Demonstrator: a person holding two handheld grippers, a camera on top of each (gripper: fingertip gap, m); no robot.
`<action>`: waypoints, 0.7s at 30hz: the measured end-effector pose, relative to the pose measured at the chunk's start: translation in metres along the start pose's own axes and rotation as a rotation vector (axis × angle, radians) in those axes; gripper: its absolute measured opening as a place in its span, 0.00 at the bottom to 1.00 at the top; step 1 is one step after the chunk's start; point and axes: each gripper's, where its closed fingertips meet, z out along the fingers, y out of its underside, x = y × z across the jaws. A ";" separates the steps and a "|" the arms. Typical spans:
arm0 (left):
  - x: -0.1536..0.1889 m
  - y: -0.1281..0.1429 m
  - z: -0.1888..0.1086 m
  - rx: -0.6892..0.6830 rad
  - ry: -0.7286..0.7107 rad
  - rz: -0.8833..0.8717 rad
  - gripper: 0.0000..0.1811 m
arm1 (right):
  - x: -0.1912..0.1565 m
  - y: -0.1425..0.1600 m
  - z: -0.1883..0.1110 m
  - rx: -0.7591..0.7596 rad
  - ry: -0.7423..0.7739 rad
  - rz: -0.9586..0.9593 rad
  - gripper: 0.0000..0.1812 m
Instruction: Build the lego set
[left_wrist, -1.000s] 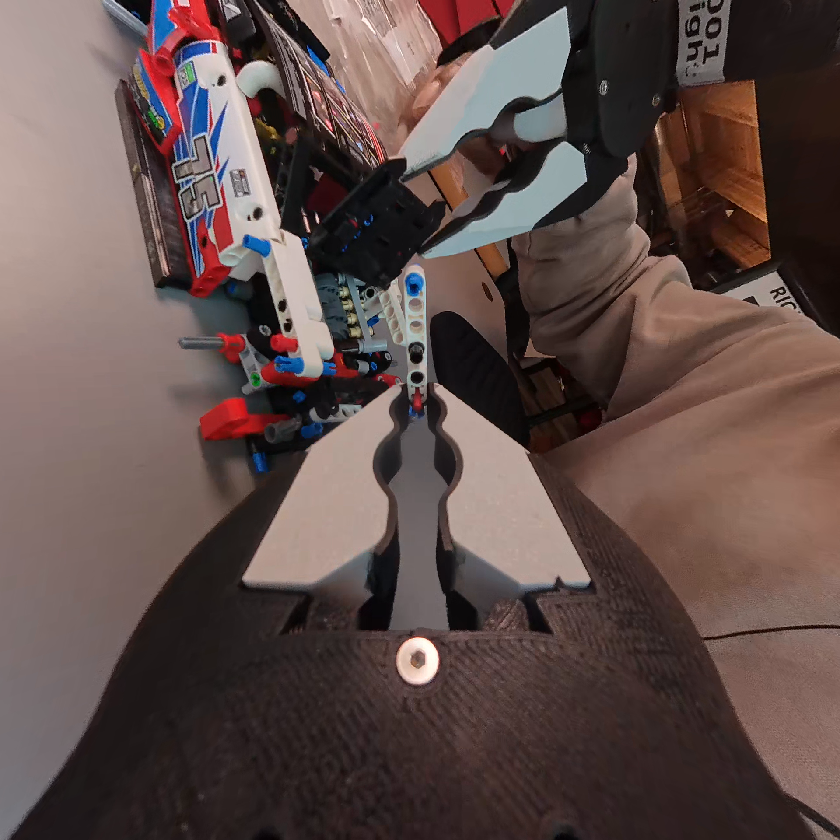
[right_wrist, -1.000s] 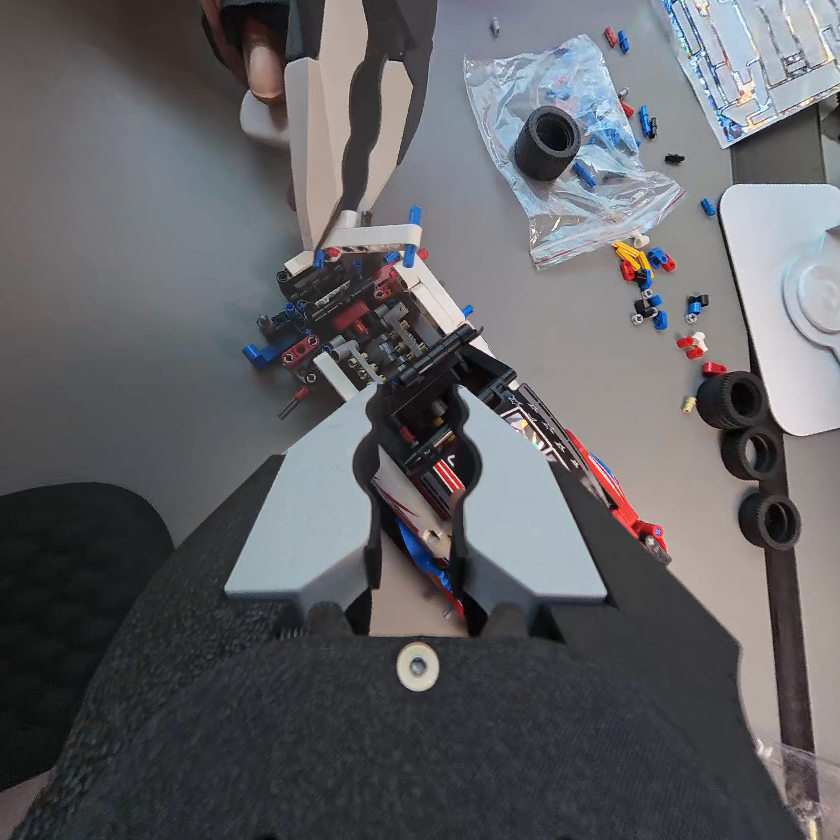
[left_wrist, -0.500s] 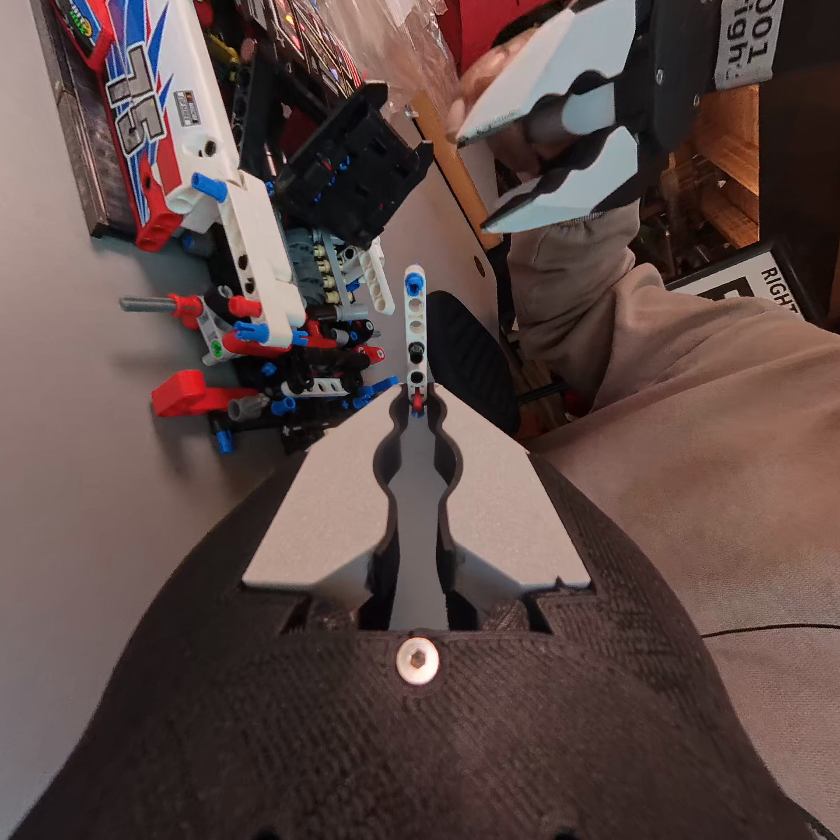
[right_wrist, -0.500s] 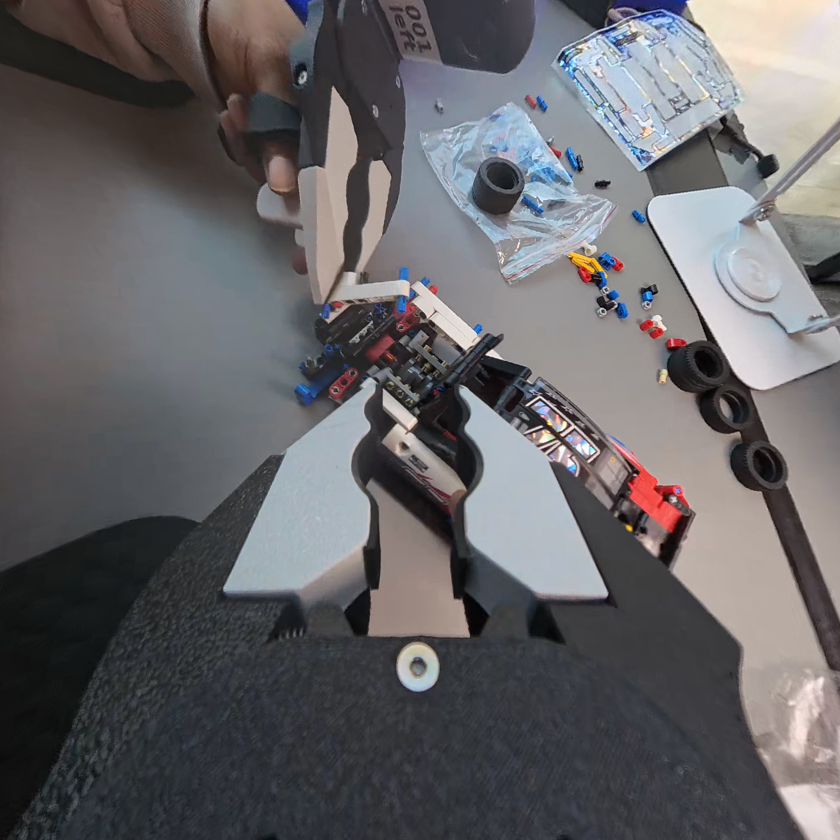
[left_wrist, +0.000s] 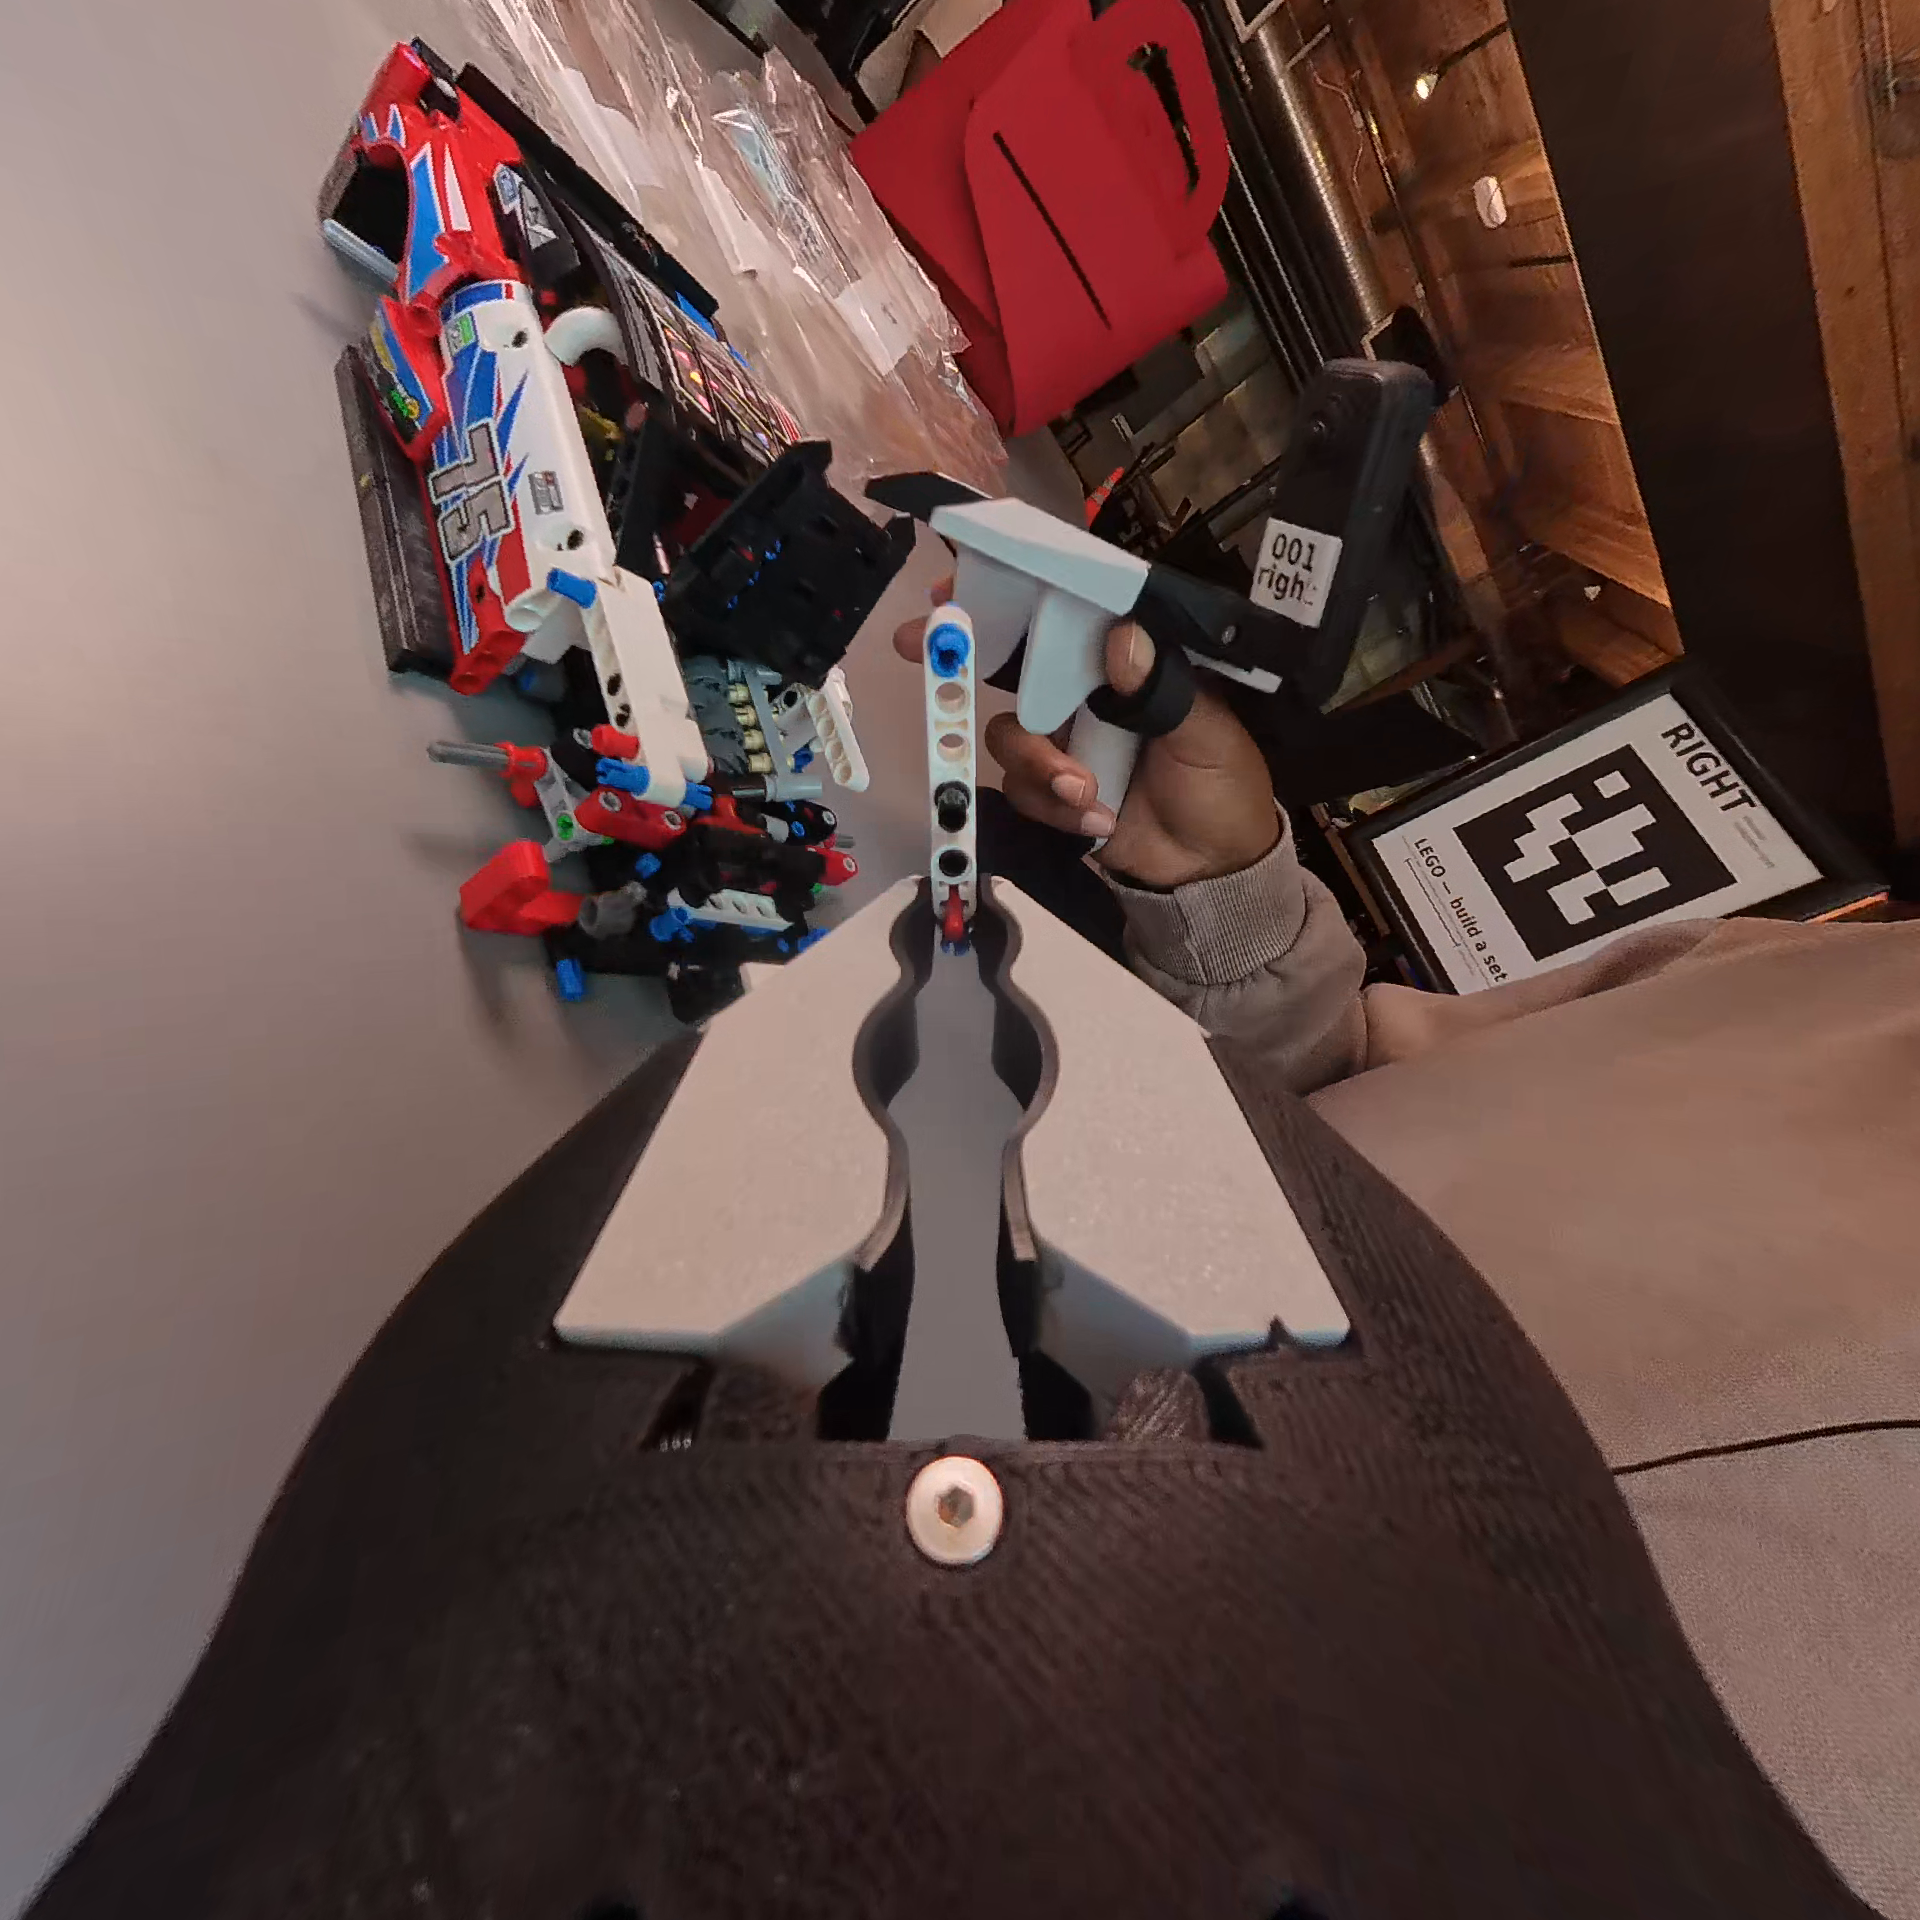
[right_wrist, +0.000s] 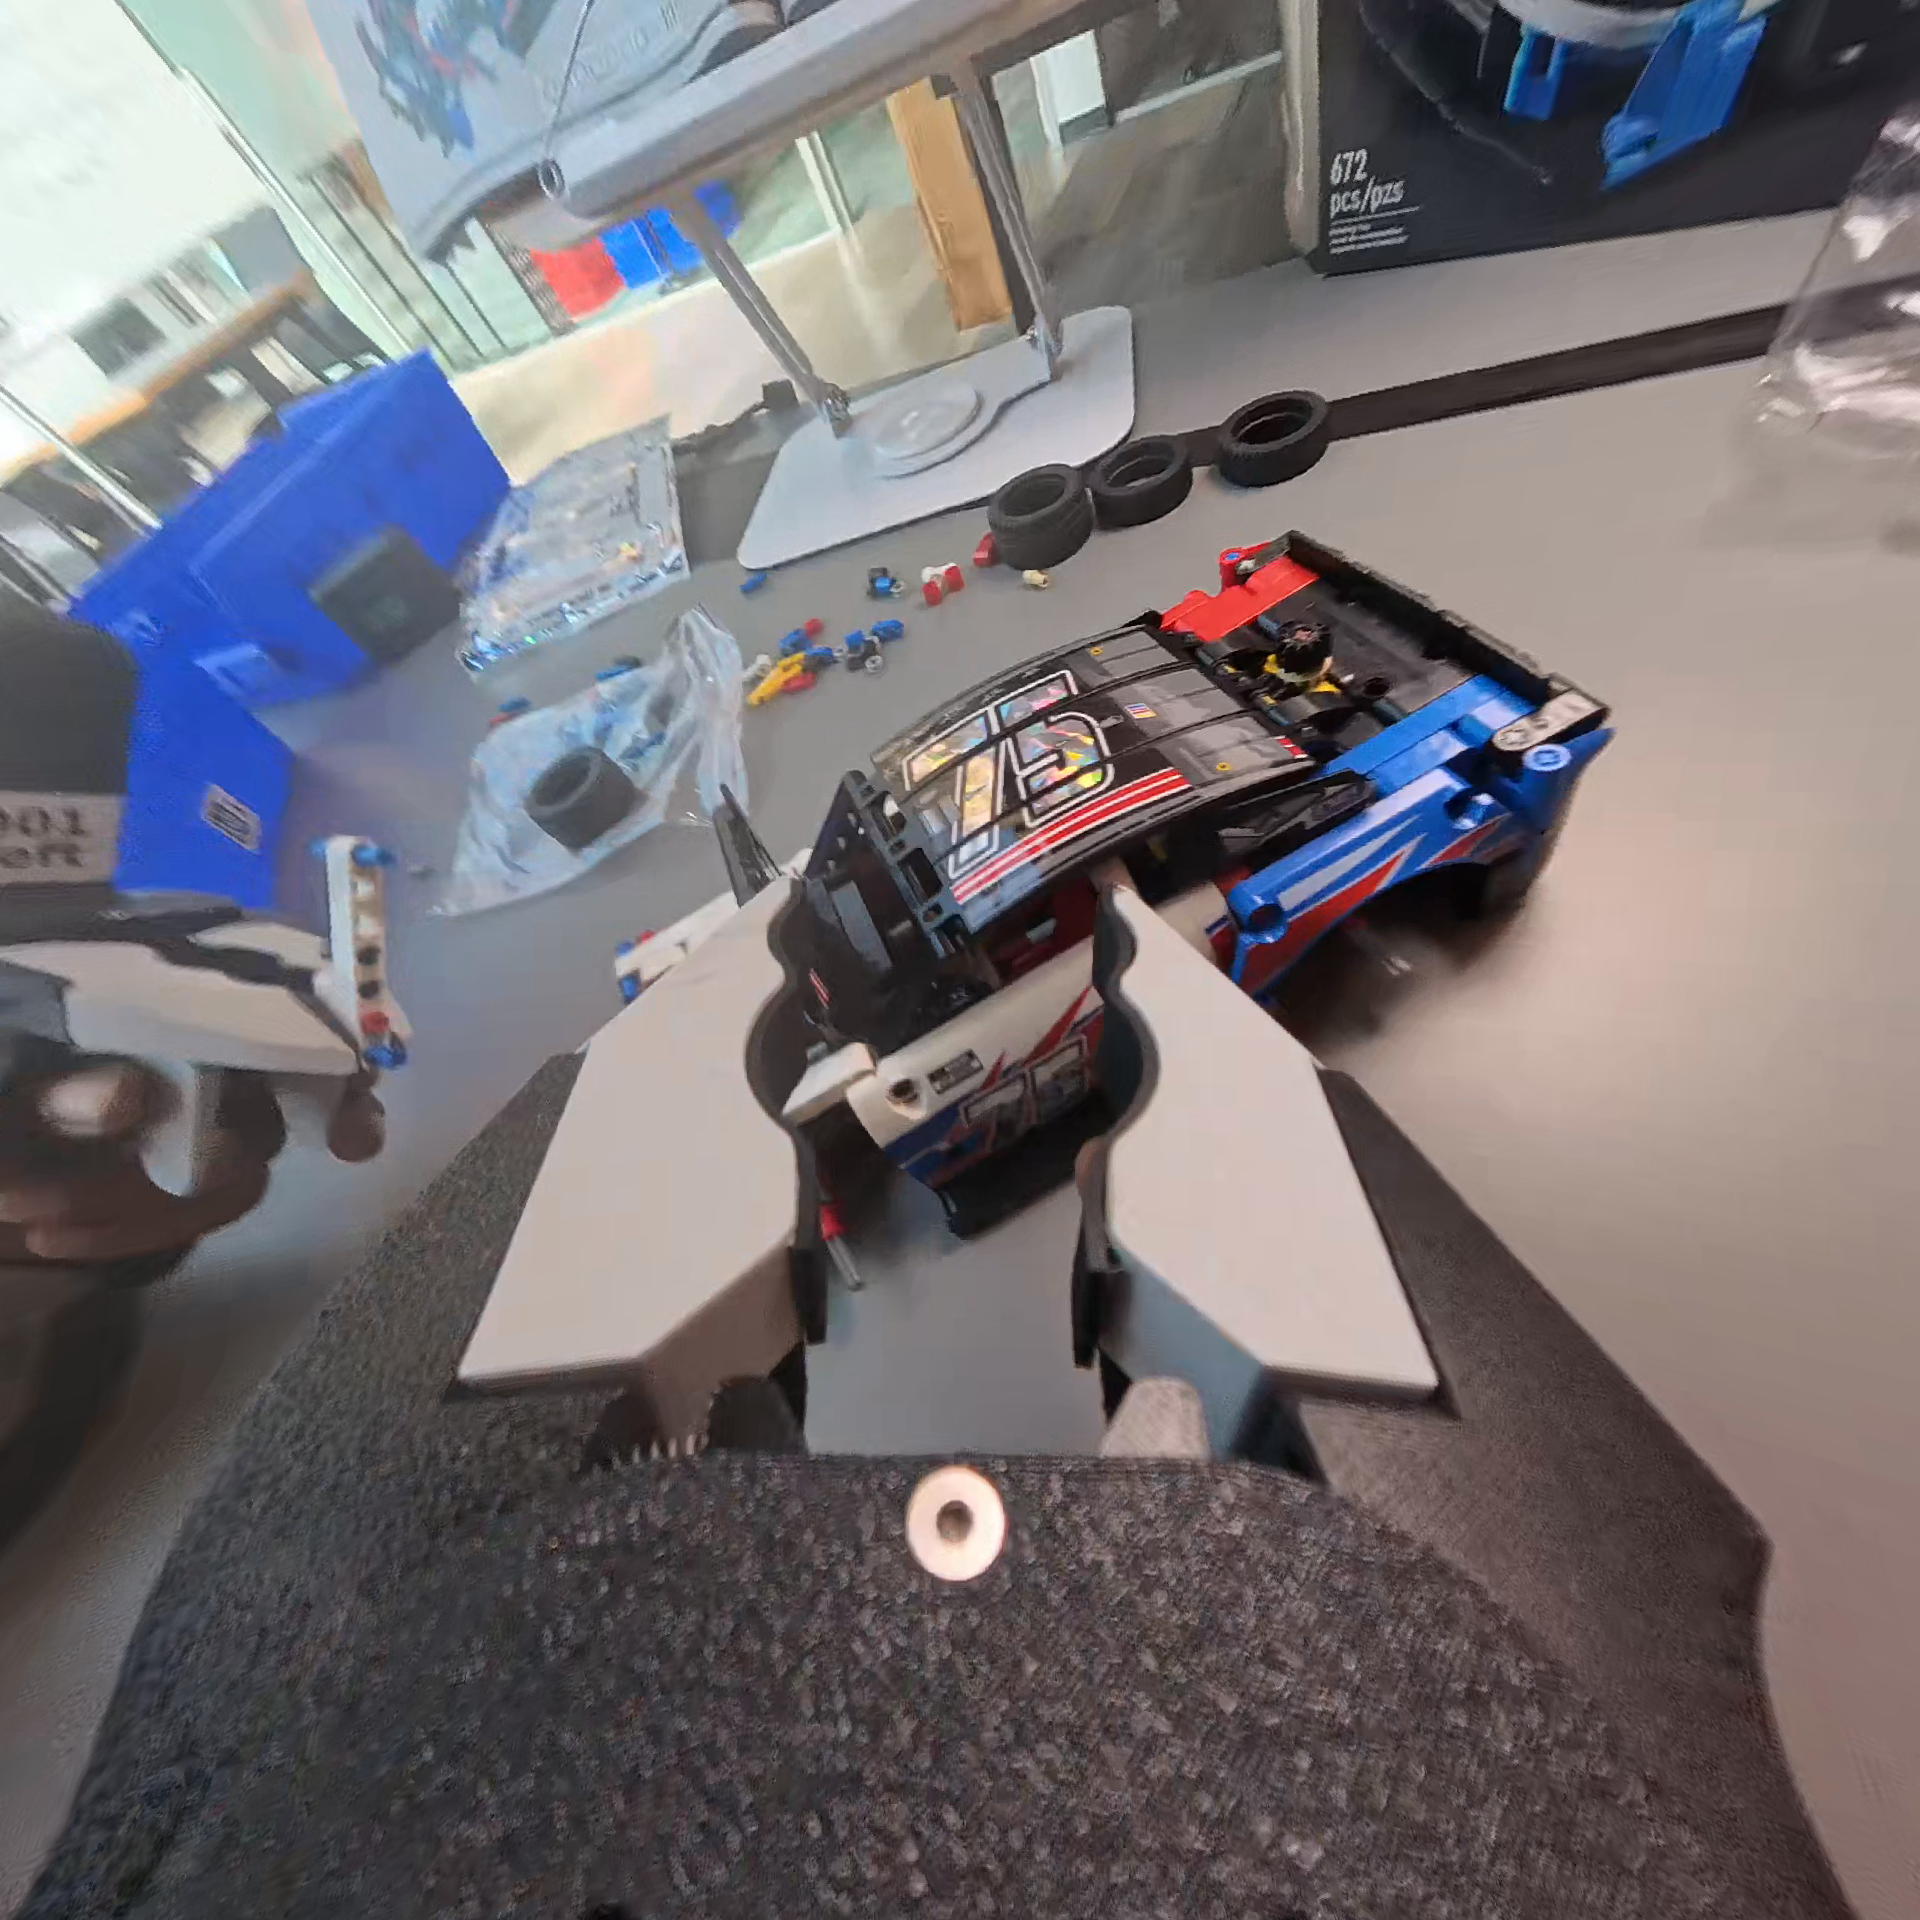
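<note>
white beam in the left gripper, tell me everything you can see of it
The white beam is a slim, glossy plastic strip with a row of round holes. A blue pin sits at its far end, black pins lower down, a red one at the gripped end. The left gripper pinches it there; it juts forward, clear of the car.

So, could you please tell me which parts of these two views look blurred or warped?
Left wrist view: sharp on the white beam and car, with edges bent by the wide lens. Right wrist view: car roof crisp, but the left tool and the background are smeared.
</note>
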 end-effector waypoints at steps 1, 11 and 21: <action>0.003 0.003 -0.003 0.000 0.004 0.008 0.03 | -0.001 0.000 0.005 -0.012 -0.028 0.067 0.29; 0.017 0.016 -0.029 0.041 0.038 0.038 0.03 | 0.003 0.014 0.032 -0.088 -0.109 0.264 0.09; 0.019 0.013 -0.033 0.054 0.026 0.068 0.03 | -0.028 -0.002 -0.003 -0.403 -0.708 -0.029 0.04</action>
